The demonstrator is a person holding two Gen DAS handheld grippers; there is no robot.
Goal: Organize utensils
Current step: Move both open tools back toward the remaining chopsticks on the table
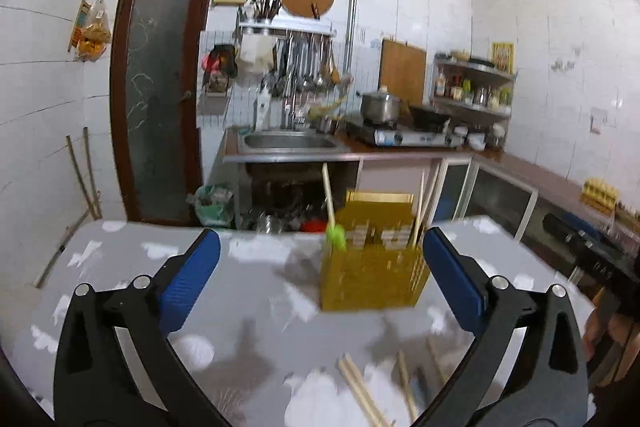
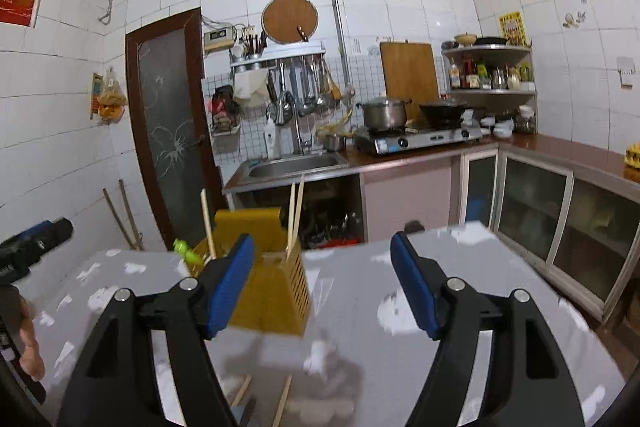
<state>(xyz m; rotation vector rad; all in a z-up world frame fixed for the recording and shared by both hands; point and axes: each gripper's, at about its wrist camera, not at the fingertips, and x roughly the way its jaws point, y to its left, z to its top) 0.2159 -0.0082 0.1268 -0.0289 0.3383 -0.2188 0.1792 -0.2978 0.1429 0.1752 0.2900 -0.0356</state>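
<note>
Grey, cloud-patterned cloth covers the desk [image 1: 256, 291], and that is the whole playing field right now. Toward its far edge stands the yellow slatted holder [image 1: 370, 275], already carrying a wooden-handled utensil with a green head [image 1: 335, 237] on its left side and a pair of chopsticks [image 1: 420, 211] upright on its right. So part of the sorting looks done, and this reads as the gap between one drop-off and the next pickup.

Down at the near edge lie the loose chopsticks [image 1: 362, 393], pale sticks scattered just below the left tongs [image 1: 320, 279], blurred but clearly several of them. Left tongs stand wide open with nothing between the blue pads. Right tongs [image 2: 322, 283] are open too, a touch narrower, also empty, with two stick ends [image 2: 262, 397] showing near the bottom of that view.

Next move, by my call: dip a pair of tongs toward the near-edge sticks, line the pads across one stick, close, then carry it to the holder.
</note>
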